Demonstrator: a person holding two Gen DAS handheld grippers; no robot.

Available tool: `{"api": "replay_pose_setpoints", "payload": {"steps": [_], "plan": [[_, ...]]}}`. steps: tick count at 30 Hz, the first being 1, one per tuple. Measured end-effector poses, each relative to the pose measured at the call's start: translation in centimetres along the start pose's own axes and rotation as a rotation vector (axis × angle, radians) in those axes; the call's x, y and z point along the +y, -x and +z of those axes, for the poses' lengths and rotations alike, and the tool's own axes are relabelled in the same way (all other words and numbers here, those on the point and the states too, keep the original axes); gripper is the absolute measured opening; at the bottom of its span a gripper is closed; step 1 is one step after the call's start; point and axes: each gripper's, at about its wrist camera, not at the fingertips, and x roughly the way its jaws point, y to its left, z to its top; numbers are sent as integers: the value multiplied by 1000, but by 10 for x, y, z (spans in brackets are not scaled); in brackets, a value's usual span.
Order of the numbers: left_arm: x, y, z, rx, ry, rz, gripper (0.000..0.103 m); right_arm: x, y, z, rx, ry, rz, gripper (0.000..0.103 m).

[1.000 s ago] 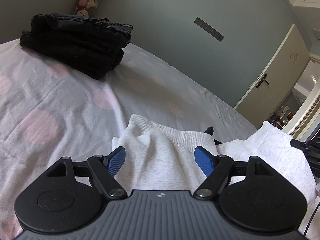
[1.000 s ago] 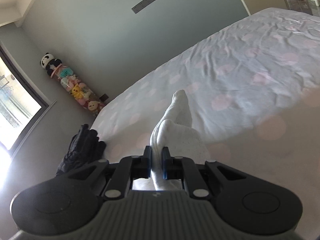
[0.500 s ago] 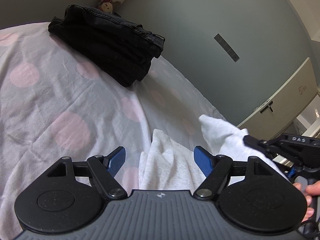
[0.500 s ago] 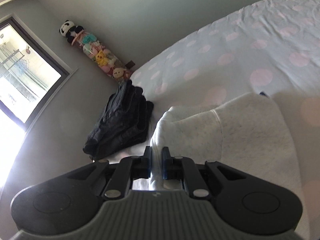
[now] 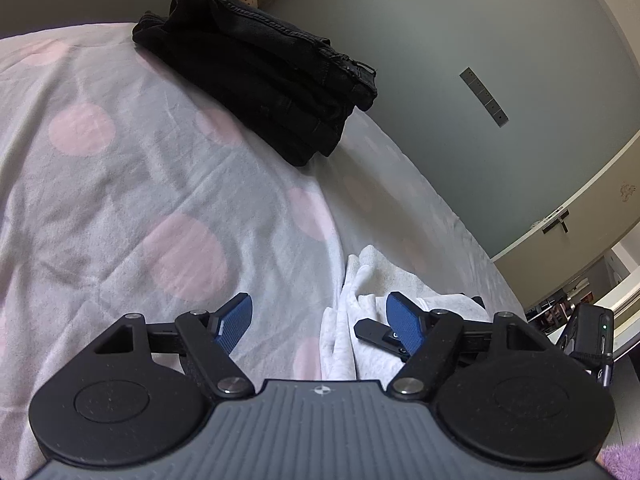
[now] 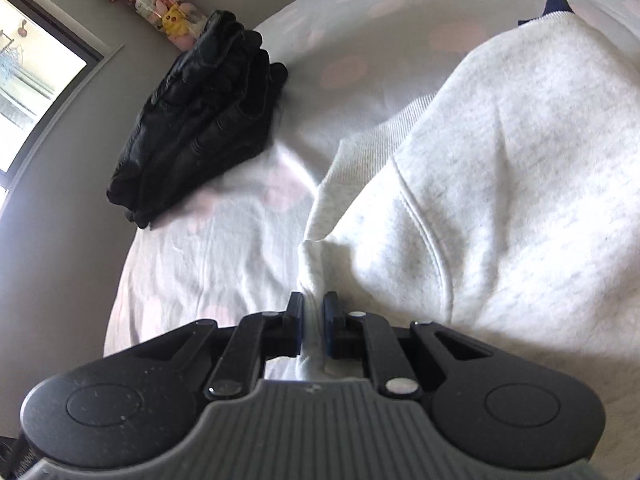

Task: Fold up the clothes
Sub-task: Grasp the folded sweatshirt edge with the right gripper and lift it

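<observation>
While the right gripper (image 6: 312,322) pinches a fold of the pale grey sweatshirt (image 6: 500,184) to carry it over, the left gripper (image 5: 320,320) hovers with fingers spread, empty, clear of the folded black jeans (image 5: 260,80) at the bed's (image 5: 120,184) far edge.

No words, brand names or numbers can be read anywhere from here. The left gripper (image 5: 320,322) carries only a small round emblem on its grey ribbed body, with no letters to it. The cream door (image 5: 580,208) at the far wall has a faint little mark near its top, perhaps a sticker or drawing, too small to make out. The folded black jeans (image 5: 260,92) on the bed show stitching but no legible tag.
</observation>
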Motion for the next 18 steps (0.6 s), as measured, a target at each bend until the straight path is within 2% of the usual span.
{"api": "replay_pose_setpoints", "payload": {"steps": [3, 5, 6, 12, 15, 18], "plan": [[-3, 2, 0, -1, -14, -11, 86, 13, 5, -2, -3, 60, -23, 22], [-5, 6, 1, -8, -17, -21, 86, 27, 20, -4, -24, 127, -25, 37], [-6, 10, 2, -13, -14, -27, 86, 34, 30, -7, -40, 158, -12, 39], [-9, 32, 3, -19, 22, -93, 87, 49, 106, -19, -131, 260, 79, 40], [-14, 41, -3, -8, 40, -145, 88, 40, 136, -25, -171, 287, 71, 41], [-24, 48, -15, 36, 16, -159, 89, 19, 162, -37, -215, 307, 28, 43]]}}
